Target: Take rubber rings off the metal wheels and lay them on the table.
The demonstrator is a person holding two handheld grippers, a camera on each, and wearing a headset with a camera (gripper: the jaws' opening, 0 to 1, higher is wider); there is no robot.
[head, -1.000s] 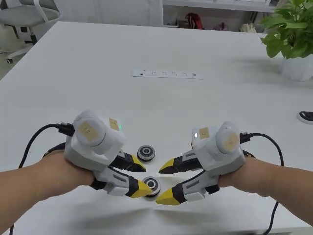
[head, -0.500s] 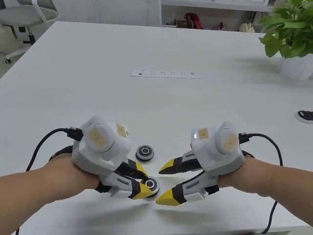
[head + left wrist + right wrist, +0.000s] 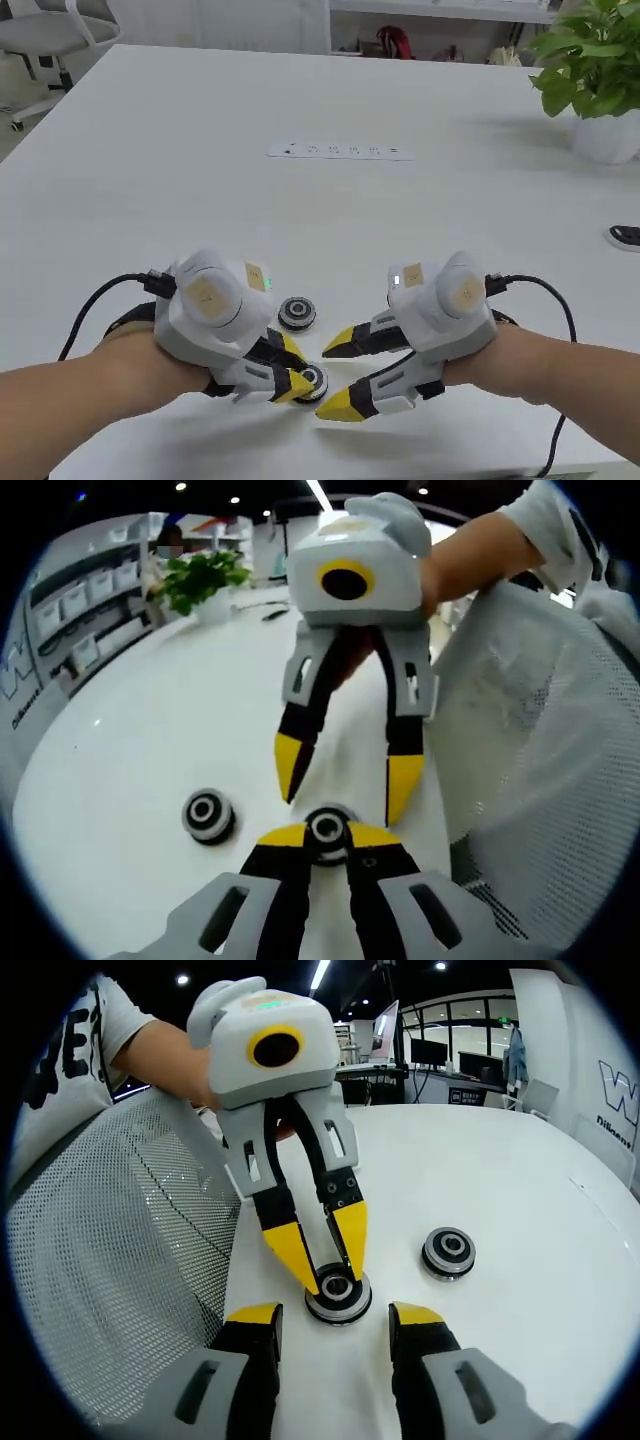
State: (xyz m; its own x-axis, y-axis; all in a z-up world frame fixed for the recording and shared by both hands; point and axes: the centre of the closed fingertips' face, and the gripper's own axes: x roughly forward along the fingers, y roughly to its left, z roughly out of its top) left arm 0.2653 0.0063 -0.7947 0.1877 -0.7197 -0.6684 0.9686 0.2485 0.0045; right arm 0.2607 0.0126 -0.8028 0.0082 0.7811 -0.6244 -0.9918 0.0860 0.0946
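Two metal wheels with black rubber rings lie on the white table (image 3: 330,220). The near wheel (image 3: 310,379) (image 3: 328,829) (image 3: 338,1294) sits between the yellow tips of my left gripper (image 3: 299,380) (image 3: 328,836) (image 3: 330,1248), whose jaws are shut on it. My right gripper (image 3: 337,374) (image 3: 334,1316) (image 3: 343,772) faces it from the right, open, its tips just short of that wheel on either side. The second wheel (image 3: 296,312) (image 3: 209,816) (image 3: 448,1251) lies free a little farther out on the table.
A white power strip (image 3: 340,151) lies mid-table. At the far right stand a potted plant (image 3: 595,70) and a small black object (image 3: 626,237). Black cables (image 3: 540,300) trail from both grippers. An office chair (image 3: 55,40) stands off the table's far left.
My left gripper has slid right and forward and closed its jaws on the near wheel. The right gripper has barely moved.
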